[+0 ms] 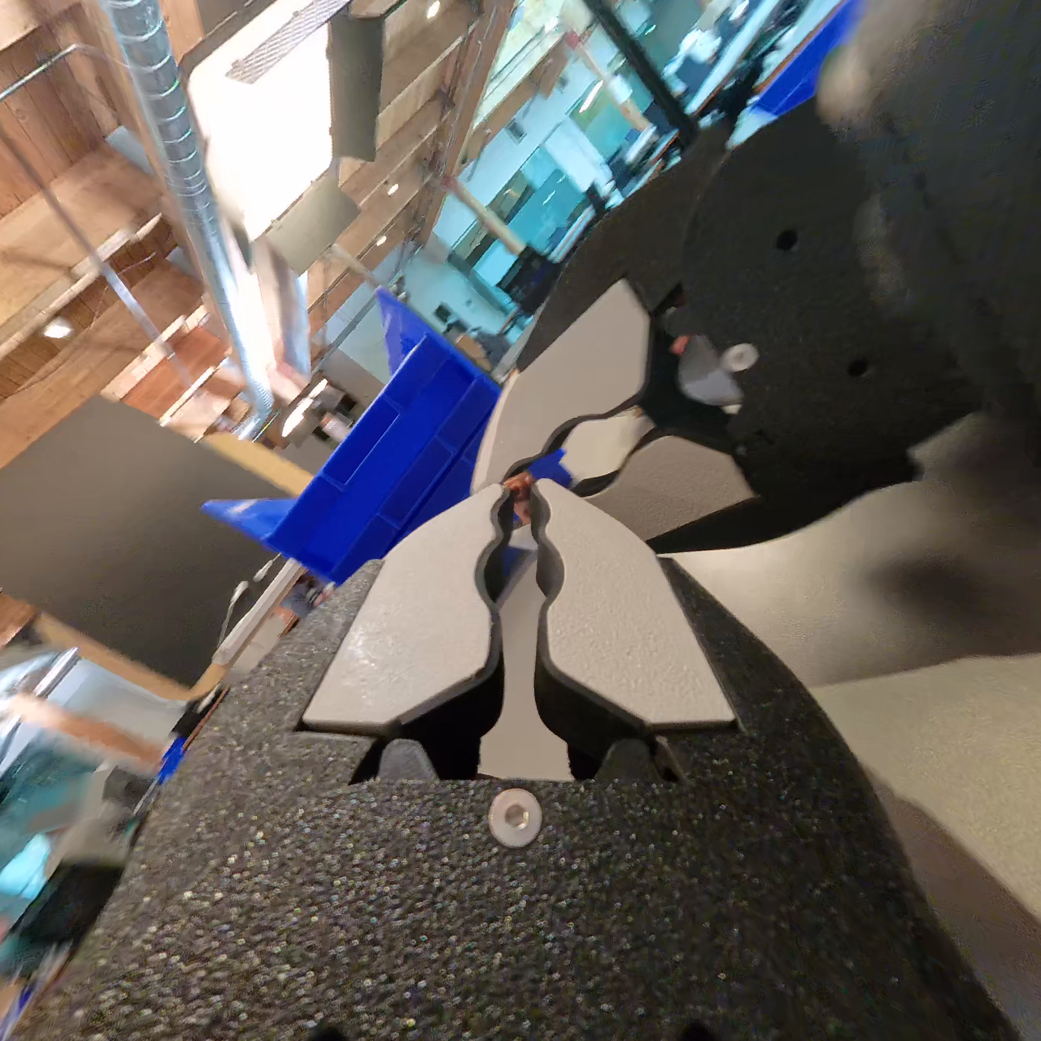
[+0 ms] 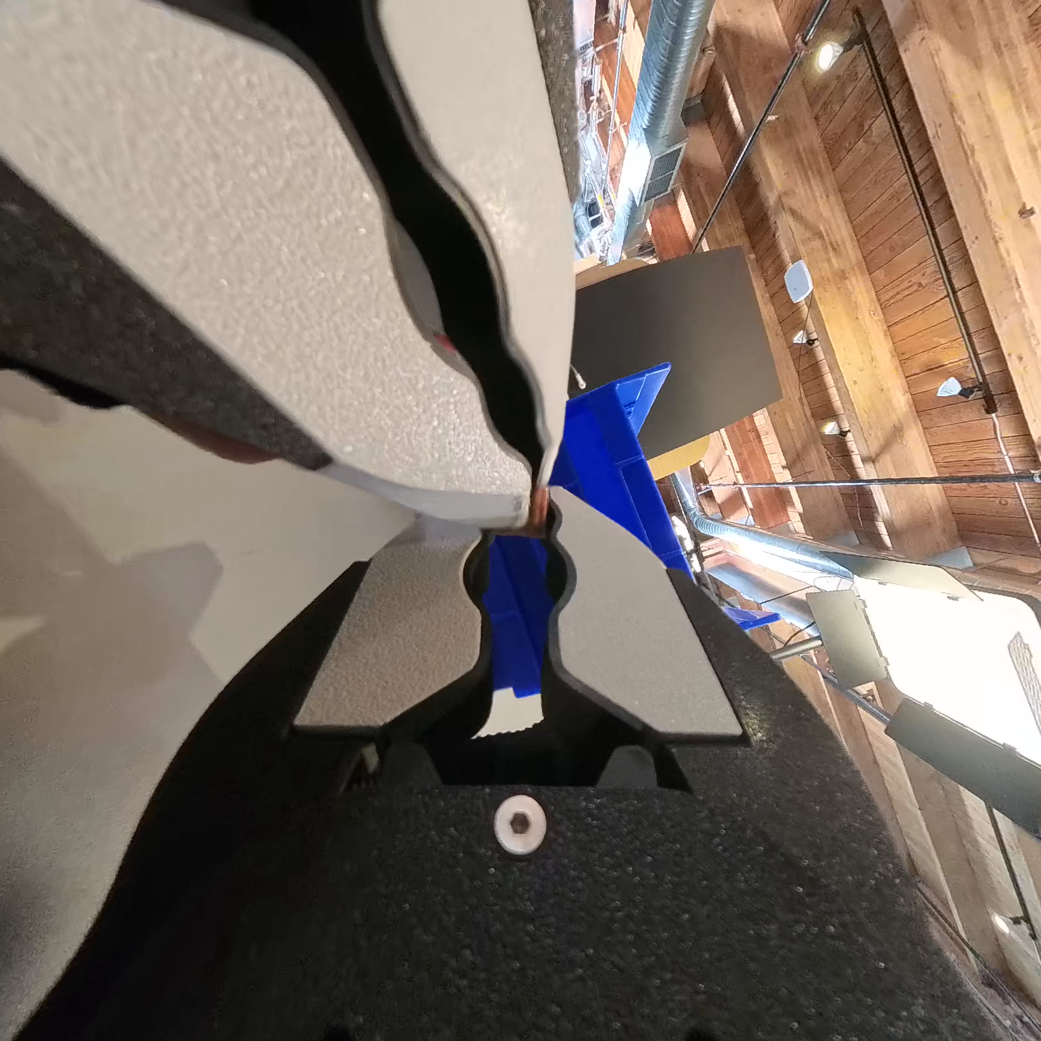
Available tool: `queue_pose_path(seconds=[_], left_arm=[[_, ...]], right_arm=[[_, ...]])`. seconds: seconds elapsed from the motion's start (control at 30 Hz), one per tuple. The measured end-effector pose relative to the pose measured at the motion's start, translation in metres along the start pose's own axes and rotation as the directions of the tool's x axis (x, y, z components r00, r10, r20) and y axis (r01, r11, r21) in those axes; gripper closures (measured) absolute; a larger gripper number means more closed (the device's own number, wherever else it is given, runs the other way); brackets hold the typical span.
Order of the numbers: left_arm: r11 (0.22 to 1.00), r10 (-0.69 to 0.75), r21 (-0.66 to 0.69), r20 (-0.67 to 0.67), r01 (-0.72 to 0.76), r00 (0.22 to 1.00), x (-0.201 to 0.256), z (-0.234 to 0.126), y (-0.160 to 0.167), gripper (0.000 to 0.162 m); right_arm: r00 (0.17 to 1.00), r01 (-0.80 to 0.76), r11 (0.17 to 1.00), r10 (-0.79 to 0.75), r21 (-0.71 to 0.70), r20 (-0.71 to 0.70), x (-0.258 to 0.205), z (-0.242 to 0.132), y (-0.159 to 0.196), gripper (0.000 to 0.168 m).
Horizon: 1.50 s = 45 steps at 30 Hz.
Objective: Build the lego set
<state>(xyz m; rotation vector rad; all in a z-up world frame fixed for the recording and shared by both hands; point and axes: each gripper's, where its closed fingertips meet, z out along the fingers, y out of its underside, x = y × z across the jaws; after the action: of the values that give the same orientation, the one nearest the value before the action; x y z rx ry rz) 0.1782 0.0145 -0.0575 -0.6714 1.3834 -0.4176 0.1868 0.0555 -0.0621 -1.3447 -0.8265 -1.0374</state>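
The small reddish-brown lego piece (image 1: 517,495) sits pinched at the very tips where your two grippers meet nose to nose, lifted off the pale table (image 1: 845,608), probably so two parts can be pressed together in the air. Your left gripper (image 1: 519,498) is nearly closed on it, and your right gripper (image 2: 539,524) is also narrowed onto the same piece (image 2: 538,510), though whether each holds a separate part is too small to tell. Behind them stands a blue bin (image 1: 394,450).
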Motion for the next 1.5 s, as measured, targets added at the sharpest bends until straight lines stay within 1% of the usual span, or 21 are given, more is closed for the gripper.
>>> queue_pose_path(seconds=[0.03, 0.1, 0.4, 0.83, 1.0, 1.03, 1.27, 1.43, 1.5], left_arm=[[1.000, 0.005, 0.017, -0.017, -0.004, 1.000, 0.0043, -0.0005, -0.0031, 0.159], [0.999, 0.048, 0.006, 0.004, -0.048, 0.999, 0.0042, -0.0004, -0.0029, 0.160], [0.997, -0.074, 0.023, -0.017, 0.074, 0.997, 0.0022, -0.0006, -0.0026, 0.158], [0.996, -0.094, -0.005, -0.003, 0.094, 0.996, 0.0003, 0.0006, 0.0030, 0.158], [0.993, -0.118, 0.008, -0.018, 0.118, 0.993, -0.0005, -0.0017, 0.0007, 0.159], [0.993, -0.118, 0.004, -0.009, 0.118, 0.993, -0.0020, -0.0020, 0.0016, 0.162], [0.992, -0.123, 0.000, -0.001, 0.123, 0.992, -0.0027, -0.0012, 0.0030, 0.162], [0.984, -0.179, 0.003, -0.008, 0.179, 0.984, -0.0038, -0.0004, 0.0040, 0.161], [0.978, -0.209, 0.007, -0.017, 0.210, 0.978, -0.0039, -0.0001, 0.0035, 0.158]], right_arm=[[1.000, -0.001, 1.000, 0.001, 0.000, 0.007, -0.0011, 0.0004, 0.0003, 0.155], [1.000, 0.004, 1.000, -0.004, -0.002, 0.003, -0.0006, 0.0003, 0.0005, 0.155], [1.000, -0.002, 1.000, 0.002, 0.001, -0.004, 0.0004, 0.0004, 0.0004, 0.155], [1.000, 0.000, 1.000, 0.000, -0.008, 0.001, -0.0022, 0.0016, 0.0024, 0.155], [1.000, -0.018, 1.000, 0.018, 0.018, -0.014, 0.0004, 0.0001, -0.0007, 0.154], [1.000, -0.025, 0.999, 0.026, 0.026, -0.018, 0.0014, -0.0004, -0.0015, 0.155], [1.000, -0.029, 0.999, 0.029, 0.031, -0.010, -0.0001, -0.0007, -0.0021, 0.154], [1.000, -0.023, 1.000, 0.023, 0.016, -0.021, 0.0014, -0.0001, -0.0001, 0.155], [1.000, -0.013, 1.000, 0.013, 0.012, -0.025, 0.0015, 0.0002, 0.0002, 0.155]])
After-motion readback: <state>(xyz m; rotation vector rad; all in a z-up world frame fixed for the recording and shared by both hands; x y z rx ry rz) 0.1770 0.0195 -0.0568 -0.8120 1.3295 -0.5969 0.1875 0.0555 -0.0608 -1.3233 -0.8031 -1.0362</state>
